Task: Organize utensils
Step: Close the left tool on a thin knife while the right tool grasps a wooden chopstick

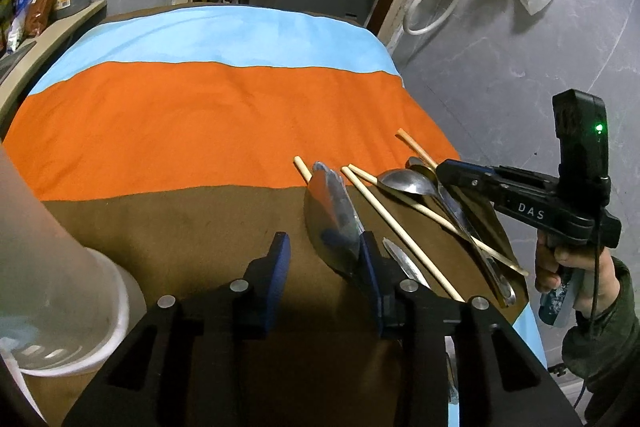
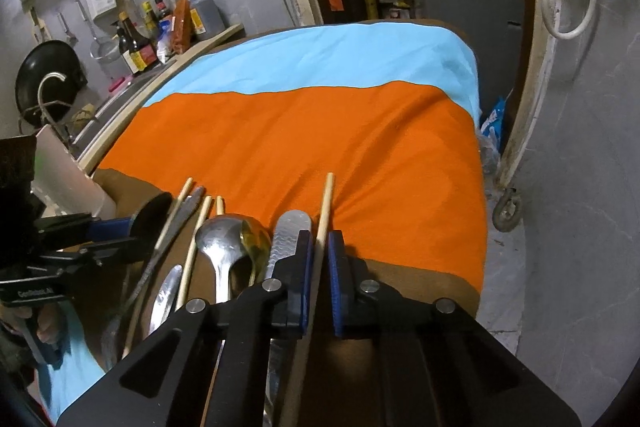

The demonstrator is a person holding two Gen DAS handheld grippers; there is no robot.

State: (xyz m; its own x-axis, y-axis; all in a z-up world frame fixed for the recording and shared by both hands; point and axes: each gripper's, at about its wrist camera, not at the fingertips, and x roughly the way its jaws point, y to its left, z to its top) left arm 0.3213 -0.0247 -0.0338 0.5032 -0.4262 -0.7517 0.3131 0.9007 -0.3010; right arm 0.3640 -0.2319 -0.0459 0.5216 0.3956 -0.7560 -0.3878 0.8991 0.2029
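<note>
Lying between the right tool's [image 2: 319, 255] barely parted pads, ungripped: one chopstick [image 2: 325, 211].

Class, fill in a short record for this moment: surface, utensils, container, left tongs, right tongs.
surface: striped cloth, blue, orange and brown bands
utensils: chopsticks and metal spoons in a loose pile
container: translucent cup, at the left
left tongs: open, a spoon against one finger
right tongs: around one chopstick, small gap visible

Cup [image 1: 60, 291] — edge-cropped, blurred
</note>
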